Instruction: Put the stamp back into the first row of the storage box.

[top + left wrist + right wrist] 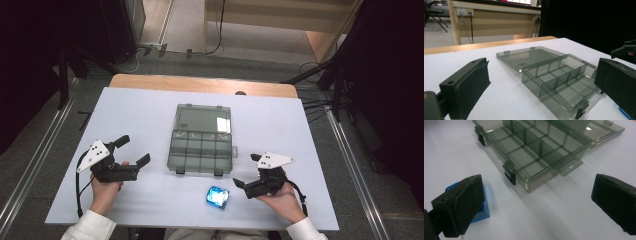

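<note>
Organizer box [201, 146] smoky clear, lid flat open | blue block [218, 196] nearby | both tongs wide apart, empty

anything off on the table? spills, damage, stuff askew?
Nothing stands out. The organizer box lies open and flat, compartments bare; the blue cube sits apart in front. Left gripper and right gripper are open.

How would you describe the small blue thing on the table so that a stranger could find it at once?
Start at the white table and find the open smoky-grey clear plastic compartment box in its middle. Just in front of the box's near edge, towards the right gripper, lies a small shiny blue block, the sole brightly coloured thing there.
</note>
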